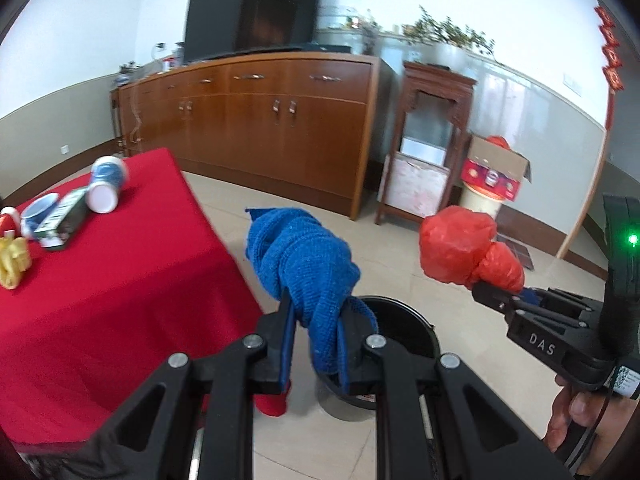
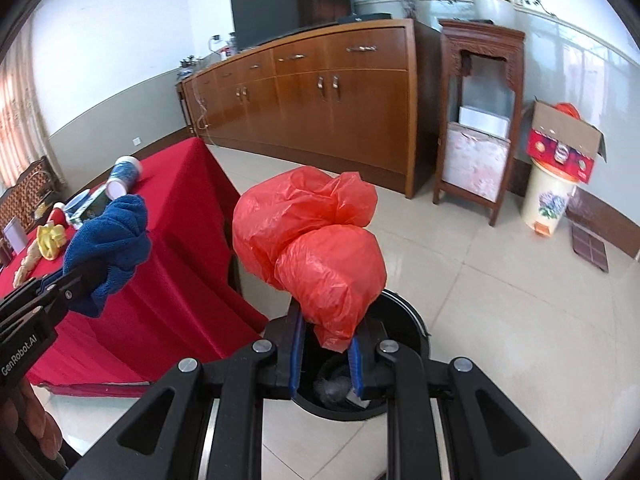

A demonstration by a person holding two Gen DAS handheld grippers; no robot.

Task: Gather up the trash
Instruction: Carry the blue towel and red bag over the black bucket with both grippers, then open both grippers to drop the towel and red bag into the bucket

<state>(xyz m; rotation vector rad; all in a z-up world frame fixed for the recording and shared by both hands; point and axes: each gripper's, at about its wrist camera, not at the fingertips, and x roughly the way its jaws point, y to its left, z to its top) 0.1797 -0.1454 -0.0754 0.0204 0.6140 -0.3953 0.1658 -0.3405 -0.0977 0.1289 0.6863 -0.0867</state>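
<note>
My left gripper (image 1: 316,320) is shut on a bundled blue cloth (image 1: 298,252), held in the air over the rim of a black trash bin (image 1: 416,336) on the floor. My right gripper (image 2: 326,328) is shut on a crumpled red plastic bag (image 2: 308,232), above the same black bin (image 2: 404,316), which holds some grey trash. In the left wrist view the right gripper (image 1: 490,286) with the red bag (image 1: 460,244) hangs to the right. In the right wrist view the left gripper (image 2: 86,276) with the blue cloth (image 2: 108,240) is at the left.
A table with a red cloth (image 1: 120,280) stands left of the bin, bearing paper cups (image 1: 106,184), a dark carton (image 1: 66,216) and a yellow item (image 1: 14,260). A wooden sideboard (image 1: 260,120), a wooden stand (image 1: 428,140) and a pail topped by a cardboard box (image 1: 494,172) line the wall.
</note>
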